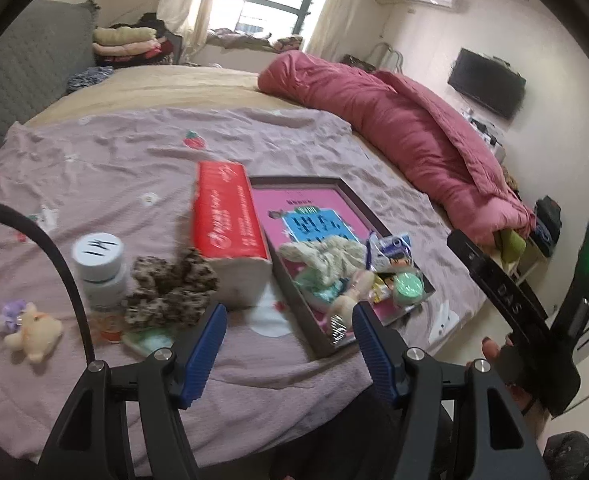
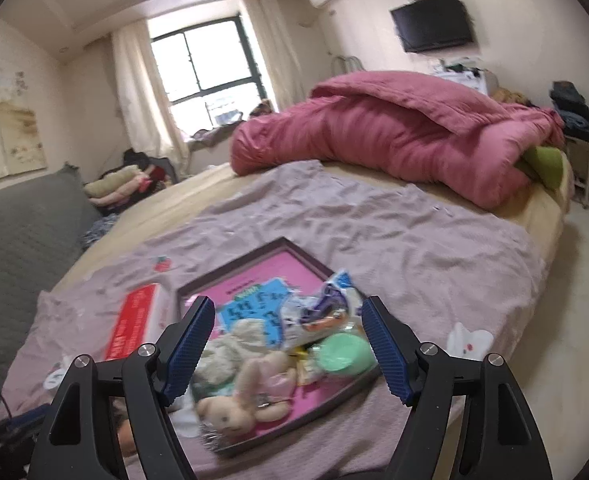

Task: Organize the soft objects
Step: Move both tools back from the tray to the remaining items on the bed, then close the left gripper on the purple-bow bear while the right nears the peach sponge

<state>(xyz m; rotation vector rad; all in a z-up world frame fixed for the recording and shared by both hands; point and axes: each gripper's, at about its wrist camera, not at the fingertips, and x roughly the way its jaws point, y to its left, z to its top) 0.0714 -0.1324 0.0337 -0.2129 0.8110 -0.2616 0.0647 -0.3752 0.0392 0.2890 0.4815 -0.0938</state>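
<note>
A dark-framed tray (image 1: 298, 179) with a pink floor lies on the mauve sheet (image 1: 134, 152). In it are a cream scrunchie (image 1: 322, 260), a small plush bunny (image 2: 234, 404), a green round tub (image 2: 342, 354) and a snack packet (image 2: 326, 308). Left of the tray lie a leopard-print scrunchie (image 1: 170, 288), a second small plush toy (image 1: 34, 332) and a purple bow (image 1: 12, 312). My left gripper (image 1: 288, 312) hangs open above the tray's near left corner, nothing between its pads. My right gripper (image 2: 288, 320) is open above the tray's contents and holds nothing.
A red tissue pack (image 1: 226, 216) stands against the tray's left rim. A white bottle (image 1: 98, 264) stands beside the leopard scrunchie. A rolled pink quilt (image 2: 394, 136) lies along the bed's far right. A grey headboard (image 1: 22, 72) is at the left. A hand (image 1: 490, 350) grips the other tool.
</note>
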